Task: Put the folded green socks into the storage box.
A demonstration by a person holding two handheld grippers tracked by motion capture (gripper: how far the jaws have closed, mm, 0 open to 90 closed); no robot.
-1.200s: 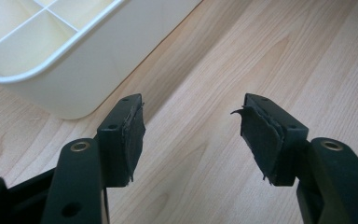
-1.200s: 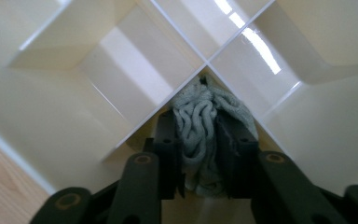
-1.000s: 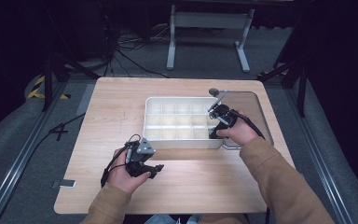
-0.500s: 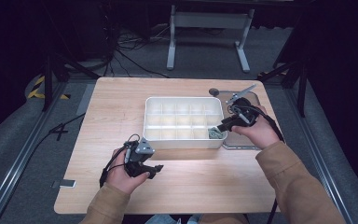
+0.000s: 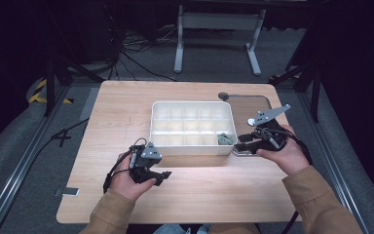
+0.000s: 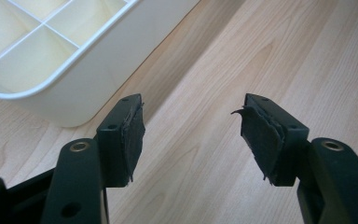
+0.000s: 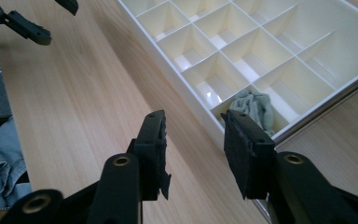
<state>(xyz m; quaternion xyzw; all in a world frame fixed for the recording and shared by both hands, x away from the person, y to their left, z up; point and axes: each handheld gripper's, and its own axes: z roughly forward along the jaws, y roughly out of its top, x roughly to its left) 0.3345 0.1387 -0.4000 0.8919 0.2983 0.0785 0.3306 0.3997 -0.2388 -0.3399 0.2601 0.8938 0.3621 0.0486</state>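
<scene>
A white compartment tray (image 5: 192, 146) stands mid-table. A crumpled grey-green cloth (image 5: 225, 139) lies in its near right corner compartment, and shows as the cloth (image 7: 256, 109) in the right gripper view. My right gripper (image 5: 239, 143) hovers just off the tray's near right corner, pointing left. Its jaws have just been opening and nothing is between them; the right gripper (image 7: 195, 128) stands open over the tray rim (image 7: 186, 100). My left gripper (image 5: 161, 175) rests in front of the tray. The left gripper (image 6: 193, 116) is open over bare wood, with the tray corner (image 6: 74, 88) just ahead.
The wooden table (image 5: 121, 107) has free room left of and in front of the tray. A dark clear plate (image 5: 255, 103) lies to the tray's right, with a round dark knob (image 5: 223, 95) at its far corner. A metal stand (image 5: 219, 34) and cables are on the floor behind.
My right gripper has drawn back from over the tray's right side to just outside its near right corner. The cloth now lies uncovered in its compartment. The left gripper has not moved.
</scene>
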